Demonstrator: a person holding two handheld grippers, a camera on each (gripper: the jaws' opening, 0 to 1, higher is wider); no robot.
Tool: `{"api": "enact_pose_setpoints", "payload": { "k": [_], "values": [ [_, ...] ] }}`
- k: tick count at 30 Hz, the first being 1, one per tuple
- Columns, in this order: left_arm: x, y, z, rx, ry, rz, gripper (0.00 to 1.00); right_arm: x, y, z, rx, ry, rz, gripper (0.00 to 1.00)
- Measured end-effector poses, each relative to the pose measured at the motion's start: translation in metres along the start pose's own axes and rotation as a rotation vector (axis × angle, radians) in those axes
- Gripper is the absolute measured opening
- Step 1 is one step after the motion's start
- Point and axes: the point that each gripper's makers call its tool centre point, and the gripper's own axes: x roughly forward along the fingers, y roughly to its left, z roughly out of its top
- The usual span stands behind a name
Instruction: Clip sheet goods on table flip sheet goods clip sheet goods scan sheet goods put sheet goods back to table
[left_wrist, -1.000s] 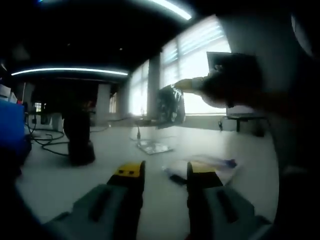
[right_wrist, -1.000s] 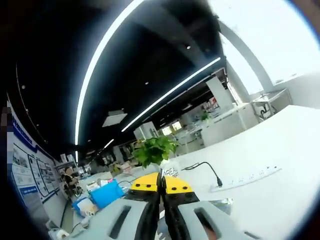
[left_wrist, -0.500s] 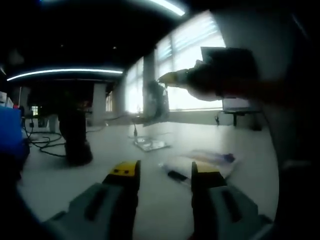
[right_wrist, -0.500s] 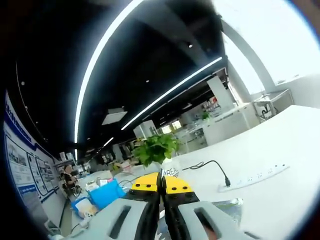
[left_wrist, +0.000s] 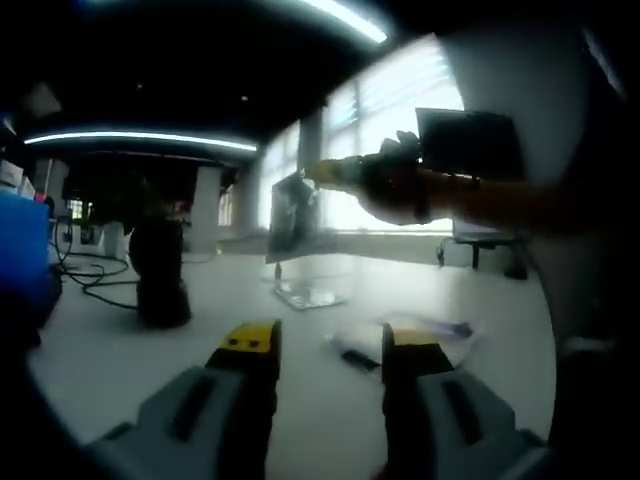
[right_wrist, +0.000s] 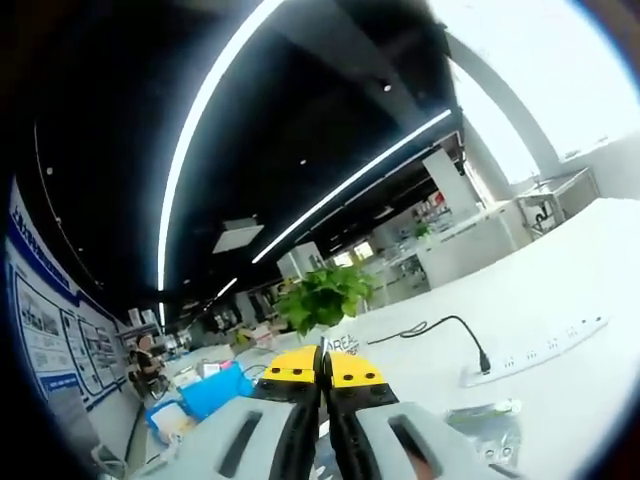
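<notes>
— Sheet (left_wrist: 288, 222) first: where does it sit?

— Up in the air, off the table (left_wrist: 480, 330). In the left gripper view the right gripper (left_wrist: 322, 173) reaches in from the right, pinching the top edge of that shiny packet so it hangs upright above the far part of the table, in front of the bright windows. In the right gripper view the right gripper (right_wrist: 322, 360) has its yellow tips pressed together, with a thin edge caught between them.

— And the left one?

— The left gripper (left_wrist: 328, 345) is low and near, jaws a moderate way apart, holding nothing. Another flat packet (left_wrist: 308, 294) lies on the table under the hanging one, and a clear bag (left_wrist: 410, 337) lies just past the left tips. A dark upright device (left_wrist: 160, 276), possibly the scanner, stands far left.

— So how should the scan go?

— My judgement: keep the pinch firm near the edge, let the sheet hang flat without swinging, and turn its printed face squarely toward the device. Glare from the windows could spoil the read, so angle it slightly away.
</notes>
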Motion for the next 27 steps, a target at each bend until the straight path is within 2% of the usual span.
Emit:
{"api": "enact_pose_setpoints", "payload": {
  "k": [5,14,23,27],
  "values": [
    [0.001,-0.001,-0.003,0.018,0.014,-0.003,0.33,0.006,-0.005,-0.006,0.007,-0.014,-0.026,0.00],
    [0.002,0.002,-0.004,0.011,0.018,0.014,0.33,0.010,-0.008,-0.008,-0.009,-0.016,-0.024,0.00],
    [0.001,0.002,-0.003,0.020,0.014,0.020,0.33,0.020,-0.018,-0.021,-0.003,-0.029,-0.051,0.00],
    [0.001,0.003,-0.003,0.019,0.013,0.025,0.33,0.020,-0.019,-0.018,-0.012,-0.028,-0.044,0.00]
  ]
}}
